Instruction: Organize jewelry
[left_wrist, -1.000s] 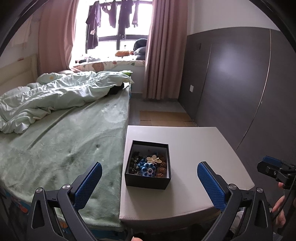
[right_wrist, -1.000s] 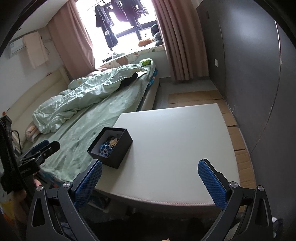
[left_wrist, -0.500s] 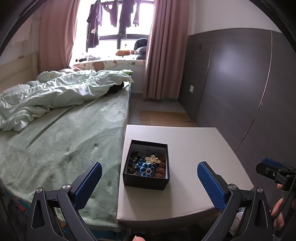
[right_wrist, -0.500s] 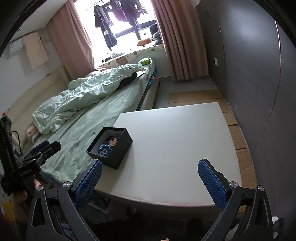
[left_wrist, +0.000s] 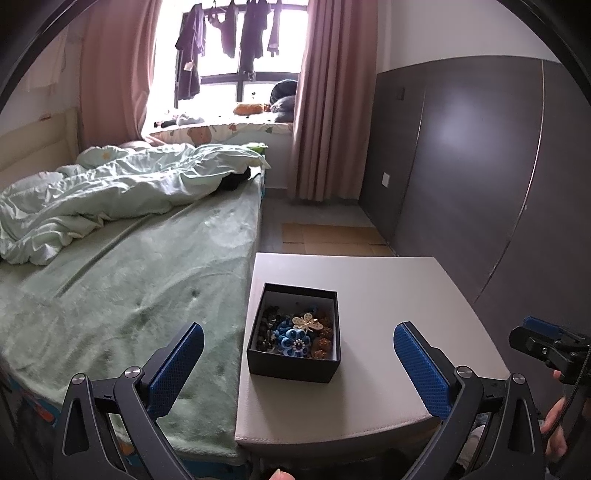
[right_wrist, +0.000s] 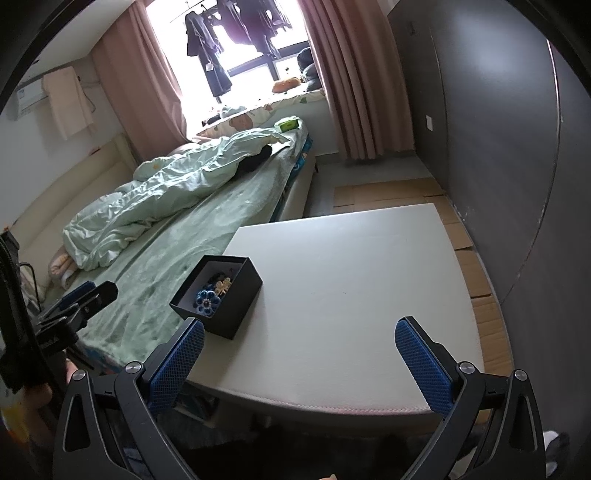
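A small black open box (left_wrist: 295, 369) sits near the left edge of a white table (left_wrist: 399, 295). It holds jewelry: a blue flower piece (left_wrist: 295, 341), a gold dragonfly brooch (left_wrist: 307, 321) and dark and brown beads. The box also shows in the right wrist view (right_wrist: 236, 306). My left gripper (left_wrist: 297, 365) is open and empty, held above the table's near edge, the box between its fingers in view. My right gripper (right_wrist: 299, 365) is open and empty, over the table's near edge, to the right of the box.
A bed with a green sheet (left_wrist: 129, 295) and a rumpled duvet (left_wrist: 110, 195) runs along the table's left side. A dark wall panel (left_wrist: 480, 166) stands to the right. Cardboard sheets (right_wrist: 461, 236) lie on the floor beyond the table.
Both grippers have shifted only slightly; the box sits a little closer and lower in the left wrist view. Both stay open.
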